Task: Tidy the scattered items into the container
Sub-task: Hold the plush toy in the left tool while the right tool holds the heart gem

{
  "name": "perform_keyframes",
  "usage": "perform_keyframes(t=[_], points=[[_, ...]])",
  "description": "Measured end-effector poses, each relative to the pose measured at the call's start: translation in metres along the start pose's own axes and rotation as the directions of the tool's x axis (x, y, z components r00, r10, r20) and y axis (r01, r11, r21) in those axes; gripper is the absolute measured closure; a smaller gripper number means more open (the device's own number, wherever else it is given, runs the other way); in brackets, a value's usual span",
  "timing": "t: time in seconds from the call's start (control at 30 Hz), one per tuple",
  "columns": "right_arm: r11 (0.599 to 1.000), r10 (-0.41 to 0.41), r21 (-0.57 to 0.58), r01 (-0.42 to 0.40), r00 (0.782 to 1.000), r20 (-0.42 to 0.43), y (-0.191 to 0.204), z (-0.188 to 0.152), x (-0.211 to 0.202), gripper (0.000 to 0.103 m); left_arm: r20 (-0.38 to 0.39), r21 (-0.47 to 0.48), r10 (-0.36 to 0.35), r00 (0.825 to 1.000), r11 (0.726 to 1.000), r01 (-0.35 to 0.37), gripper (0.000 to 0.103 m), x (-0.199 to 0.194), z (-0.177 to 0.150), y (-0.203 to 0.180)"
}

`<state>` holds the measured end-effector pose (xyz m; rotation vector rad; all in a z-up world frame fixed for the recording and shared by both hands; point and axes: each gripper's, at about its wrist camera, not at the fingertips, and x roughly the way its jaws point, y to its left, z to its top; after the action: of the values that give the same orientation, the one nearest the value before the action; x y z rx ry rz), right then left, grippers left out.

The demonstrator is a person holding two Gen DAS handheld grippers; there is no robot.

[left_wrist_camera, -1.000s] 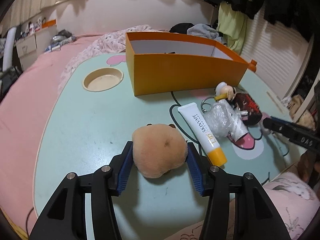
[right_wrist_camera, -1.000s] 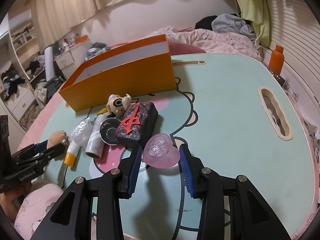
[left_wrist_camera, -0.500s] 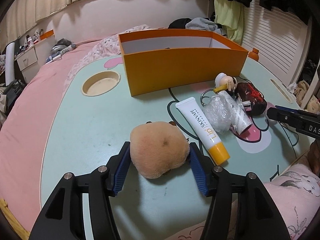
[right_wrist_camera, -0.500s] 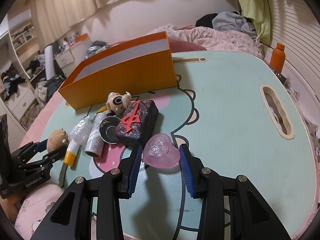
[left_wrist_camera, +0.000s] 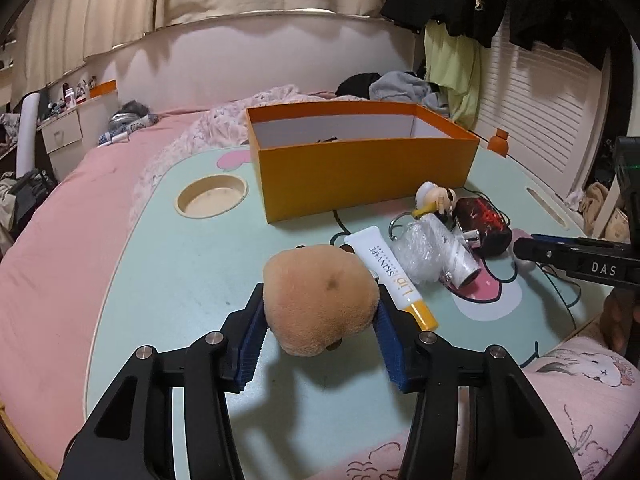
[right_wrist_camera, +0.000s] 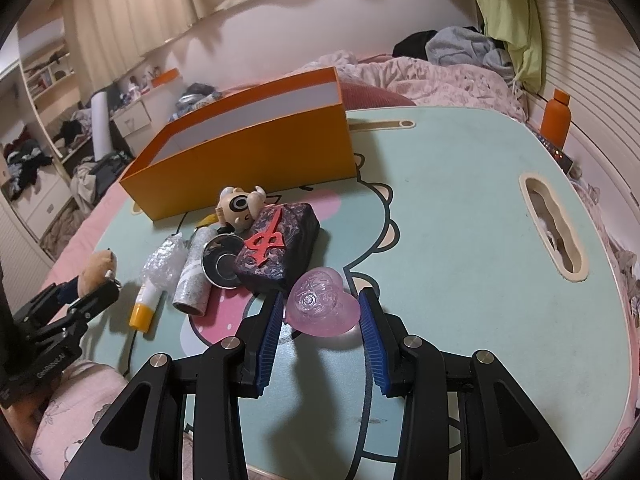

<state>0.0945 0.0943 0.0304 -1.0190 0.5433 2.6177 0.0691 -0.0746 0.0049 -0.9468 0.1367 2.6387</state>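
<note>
Left black two-finger gripper with blue ribbed pads (left_wrist_camera: 320,322): pitched down, jaws closing, pads apparently pressing whatever sits between them. Right black two-finger gripper with blue ribbed pads (right_wrist_camera: 322,318): pitched down too, jaws narrow, clamped on their load.

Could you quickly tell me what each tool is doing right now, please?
Left tool: closing on the plush toy, lifted off the table.
Right tool: shut on the pink heart.
</note>
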Motion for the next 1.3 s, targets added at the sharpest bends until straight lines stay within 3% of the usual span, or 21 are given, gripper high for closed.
perform_keyframes(t=[1.3], points=[[1.000,-0.001,-0.015,0.001,1.000,0.001,0.0013,0.0005,0.0000,0.065,-0.007,0.010,-0.011,1.000,1.000,0.011,0.051,0.0030,0.0011,-0.0015]])
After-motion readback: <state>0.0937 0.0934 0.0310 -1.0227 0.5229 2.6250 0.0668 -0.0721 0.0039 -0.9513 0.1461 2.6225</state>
